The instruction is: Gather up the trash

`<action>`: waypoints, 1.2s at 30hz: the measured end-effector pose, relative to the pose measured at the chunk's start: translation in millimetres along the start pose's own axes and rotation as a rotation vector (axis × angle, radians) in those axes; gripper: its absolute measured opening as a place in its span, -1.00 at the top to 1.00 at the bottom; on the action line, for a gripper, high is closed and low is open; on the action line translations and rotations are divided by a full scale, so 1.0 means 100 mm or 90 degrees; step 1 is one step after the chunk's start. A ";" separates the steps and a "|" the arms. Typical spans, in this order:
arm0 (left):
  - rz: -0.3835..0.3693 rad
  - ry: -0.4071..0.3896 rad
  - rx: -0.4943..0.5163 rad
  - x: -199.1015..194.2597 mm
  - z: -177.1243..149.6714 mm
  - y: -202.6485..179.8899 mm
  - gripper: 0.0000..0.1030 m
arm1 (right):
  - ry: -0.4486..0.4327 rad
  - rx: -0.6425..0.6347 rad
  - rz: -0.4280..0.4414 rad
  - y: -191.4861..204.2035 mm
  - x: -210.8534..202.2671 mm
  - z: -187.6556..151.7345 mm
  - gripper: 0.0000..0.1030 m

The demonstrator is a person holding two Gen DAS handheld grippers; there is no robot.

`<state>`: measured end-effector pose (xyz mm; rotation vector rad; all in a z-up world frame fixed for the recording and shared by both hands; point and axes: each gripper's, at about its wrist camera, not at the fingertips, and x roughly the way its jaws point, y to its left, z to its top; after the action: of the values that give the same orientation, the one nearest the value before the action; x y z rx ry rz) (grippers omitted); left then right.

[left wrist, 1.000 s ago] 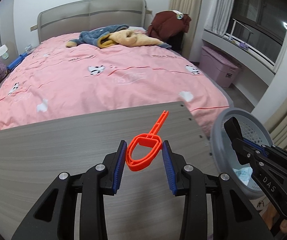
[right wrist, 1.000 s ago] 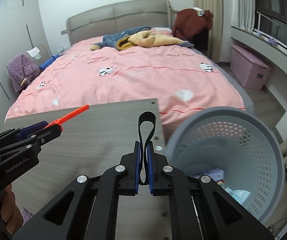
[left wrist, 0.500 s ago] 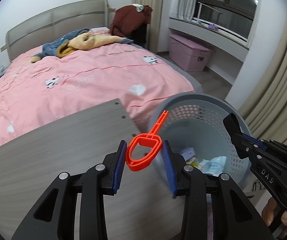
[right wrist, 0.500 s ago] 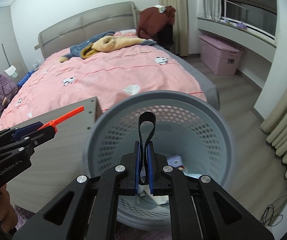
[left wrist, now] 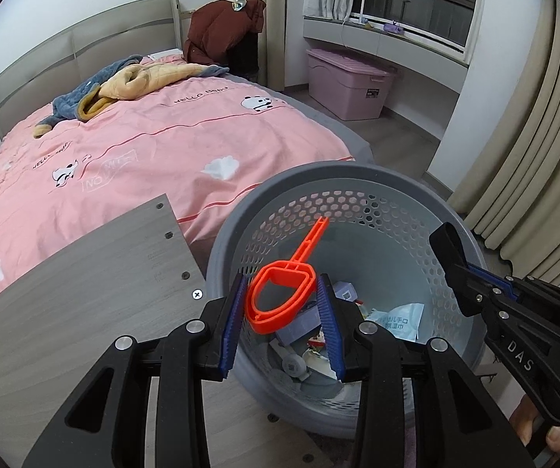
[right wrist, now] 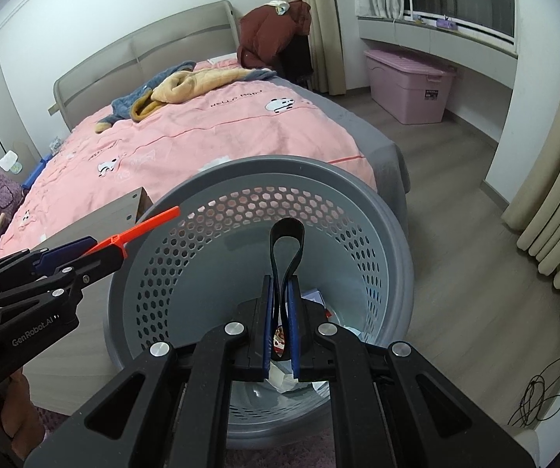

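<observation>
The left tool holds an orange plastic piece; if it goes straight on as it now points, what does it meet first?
Probably the trash at the bottom of the grey basket: the left tool points down into its open mouth. Depth is unclear.

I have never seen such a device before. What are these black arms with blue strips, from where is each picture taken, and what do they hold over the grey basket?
There is no robot here. A person holds a hand-held gripper in each hand, and each carries a camera looking forward along its two fingers, so you get one picture per tool.

In the left view, the left hand-held gripper is shut on an orange plastic scoop. The other tool shows at the right edge.

In the right view, the right hand-held gripper is shut on a black band folded into a loop.

Both are above the grey perforated basket, which already has wrappers and small packets at its bottom. Beside it stands a wooden table, and behind lies a bed with a pink cover.
</observation>
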<state>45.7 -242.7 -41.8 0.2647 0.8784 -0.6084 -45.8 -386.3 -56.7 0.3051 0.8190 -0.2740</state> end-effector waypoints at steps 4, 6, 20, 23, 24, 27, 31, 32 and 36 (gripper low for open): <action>0.005 0.003 0.001 0.04 0.04 -0.04 0.31 | 0.005 0.004 0.006 -0.04 0.05 0.00 0.79; 0.006 0.004 0.001 0.06 0.05 -0.06 0.31 | 0.008 0.005 0.008 -0.05 0.06 0.01 0.79; 0.023 -0.005 -0.011 0.02 0.07 -0.04 -0.11 | -0.012 0.010 0.001 -0.13 0.02 0.04 0.22; 0.026 -0.005 -0.015 0.01 0.06 -0.02 -0.14 | -0.011 0.011 0.002 -0.13 0.02 0.04 0.20; 0.026 -0.005 -0.017 0.01 0.06 -0.01 -0.15 | -0.012 0.011 0.001 -0.13 0.02 0.04 0.17; 0.027 -0.009 -0.024 -0.02 0.05 0.01 -0.19 | -0.014 0.012 0.000 -0.13 0.01 0.04 0.07; 0.031 -0.014 -0.027 -0.05 0.05 0.03 -0.24 | -0.016 0.013 0.000 -0.11 -0.01 0.03 0.02; 0.031 -0.016 -0.028 -0.06 0.05 0.03 -0.27 | -0.017 0.012 0.000 -0.11 -0.02 0.02 0.01; 0.035 -0.022 -0.030 -0.08 0.05 0.03 -0.33 | -0.021 0.014 -0.001 -0.09 -0.03 0.01 -0.17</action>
<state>46.9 -238.9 -32.2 0.2346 0.8477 -0.5398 -50.2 -395.1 -55.1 0.3195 0.7841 -0.2883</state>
